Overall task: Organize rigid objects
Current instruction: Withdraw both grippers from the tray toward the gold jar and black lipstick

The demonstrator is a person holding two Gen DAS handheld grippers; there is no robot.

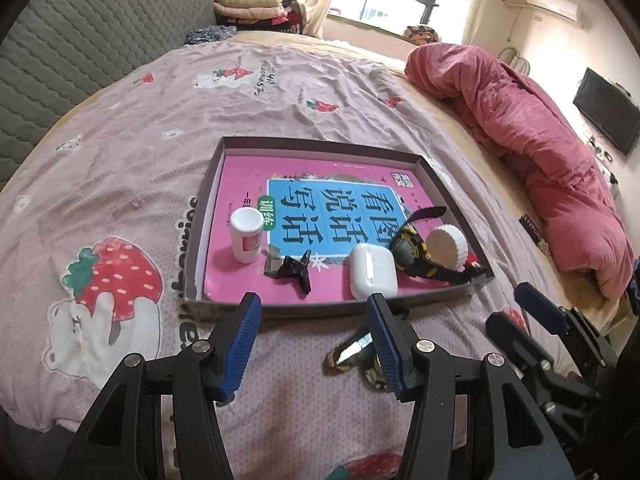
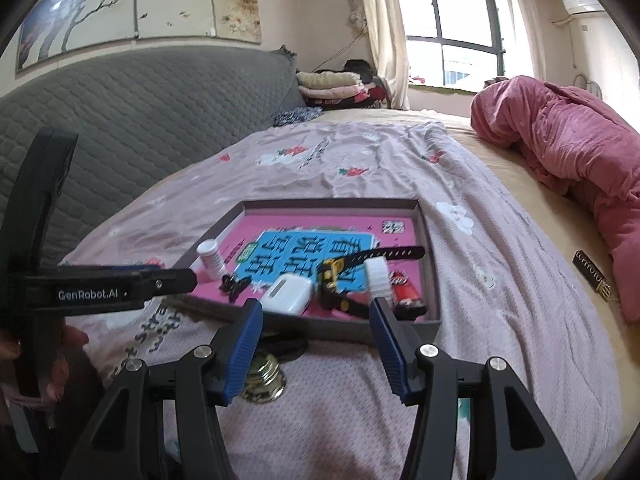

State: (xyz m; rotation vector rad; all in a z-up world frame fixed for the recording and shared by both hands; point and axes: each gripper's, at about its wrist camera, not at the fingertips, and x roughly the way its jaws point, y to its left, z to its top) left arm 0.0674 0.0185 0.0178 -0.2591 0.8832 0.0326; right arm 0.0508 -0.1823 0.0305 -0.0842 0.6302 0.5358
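A shallow grey tray (image 1: 212, 184) with a pink book inside lies on the bed. In it are a white pill bottle (image 1: 247, 235), a black clip (image 1: 295, 270), a white earbud case (image 1: 372, 270), a black and yellow watch (image 1: 412, 250), a white round lid (image 1: 447, 246) and a red item (image 2: 406, 294). A gold metal object (image 1: 352, 354) lies on the sheet in front of the tray, by my left gripper's right finger; it also shows in the right wrist view (image 2: 266, 378). My left gripper (image 1: 314, 344) is open and empty. My right gripper (image 2: 316, 346) is open and empty.
A rolled pink quilt (image 1: 532, 132) lies along the bed's right side. A grey padded headboard (image 2: 140, 120) is at the left. A small dark label (image 2: 596, 276) lies on the sheet at right. My right gripper shows in the left wrist view (image 1: 520, 312).
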